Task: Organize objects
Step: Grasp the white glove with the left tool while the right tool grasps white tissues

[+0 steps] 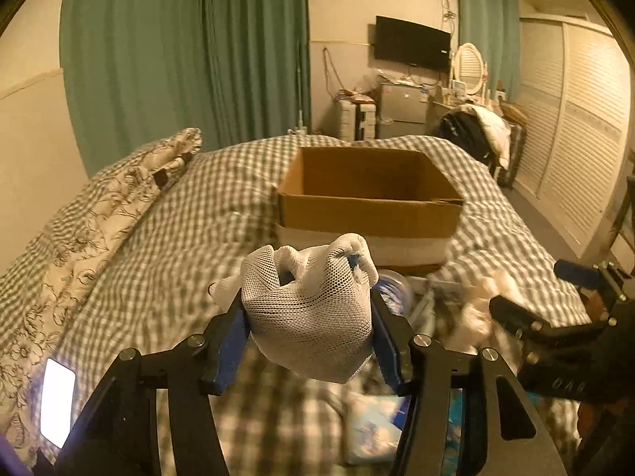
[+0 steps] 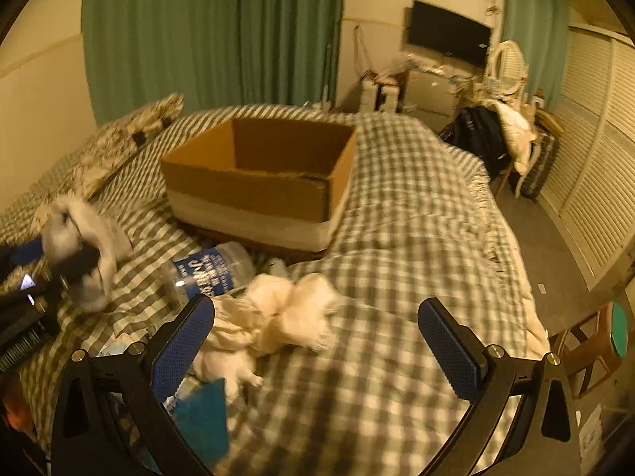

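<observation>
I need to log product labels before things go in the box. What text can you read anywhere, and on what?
Plastic bottle, lying on the bed beside the cardboard box: white lettering on its blue label, too blurred to read.
Dark glove on the right gripper: pale marks, not legible.
White mesh cloth in the left gripper: no text.
Nothing else readable.

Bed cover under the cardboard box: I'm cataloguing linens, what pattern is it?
Grey-and-white gingham check bed cover, clearest in the right wrist view.
</observation>
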`<state>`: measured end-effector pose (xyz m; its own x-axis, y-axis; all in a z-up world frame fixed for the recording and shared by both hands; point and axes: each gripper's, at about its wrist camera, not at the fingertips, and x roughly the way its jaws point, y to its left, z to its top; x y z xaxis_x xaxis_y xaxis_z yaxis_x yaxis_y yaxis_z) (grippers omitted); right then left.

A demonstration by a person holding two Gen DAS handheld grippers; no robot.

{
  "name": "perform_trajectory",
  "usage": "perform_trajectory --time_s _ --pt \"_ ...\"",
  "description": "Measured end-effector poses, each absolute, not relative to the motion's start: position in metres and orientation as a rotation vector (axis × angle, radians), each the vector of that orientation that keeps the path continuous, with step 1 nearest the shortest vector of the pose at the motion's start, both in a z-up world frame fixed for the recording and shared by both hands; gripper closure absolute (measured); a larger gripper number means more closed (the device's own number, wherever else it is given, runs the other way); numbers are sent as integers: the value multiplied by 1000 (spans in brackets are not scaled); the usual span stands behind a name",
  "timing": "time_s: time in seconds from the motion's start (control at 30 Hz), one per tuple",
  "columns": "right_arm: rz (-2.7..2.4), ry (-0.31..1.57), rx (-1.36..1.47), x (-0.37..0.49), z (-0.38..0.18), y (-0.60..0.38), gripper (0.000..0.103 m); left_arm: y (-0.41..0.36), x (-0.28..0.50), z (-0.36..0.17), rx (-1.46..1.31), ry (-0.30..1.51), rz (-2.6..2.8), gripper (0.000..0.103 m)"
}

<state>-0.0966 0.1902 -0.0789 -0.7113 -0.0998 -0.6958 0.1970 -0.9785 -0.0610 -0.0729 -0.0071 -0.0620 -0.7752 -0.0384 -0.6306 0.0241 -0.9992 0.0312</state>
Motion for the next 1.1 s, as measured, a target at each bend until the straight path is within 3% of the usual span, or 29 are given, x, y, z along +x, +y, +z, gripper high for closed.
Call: perform_trajectory --time_s 0.1,0.2,0.4,0.47,0.63,0.87,1.1 --pt "-2710 211 1137 -110 -90 174 1 -18 -83 -64 1057 -7 -2919 46" --pt "-2672 238 1181 -122 -103 161 7 -24 -87 -67 1070 3 -2918 46" --pt "-2624 274 1249 -135 -122 150 37 -27 -96 -71 1085 20 -2927 46" --pt "-2629 277 1250 -135 -123 150 52 -25 -95 -70 1083 20 -2931 46" --pt "-2655 307 1206 -128 -111 155 70 -25 -92 -67 1077 32 -2934 46" --pt "-2699 322 1090 -112 -77 162 79 -30 -81 -50 1030 46 -2959 46" --pt "-2708 309 949 -102 -30 173 81 -24 -90 -22 984 39 -3012 46"
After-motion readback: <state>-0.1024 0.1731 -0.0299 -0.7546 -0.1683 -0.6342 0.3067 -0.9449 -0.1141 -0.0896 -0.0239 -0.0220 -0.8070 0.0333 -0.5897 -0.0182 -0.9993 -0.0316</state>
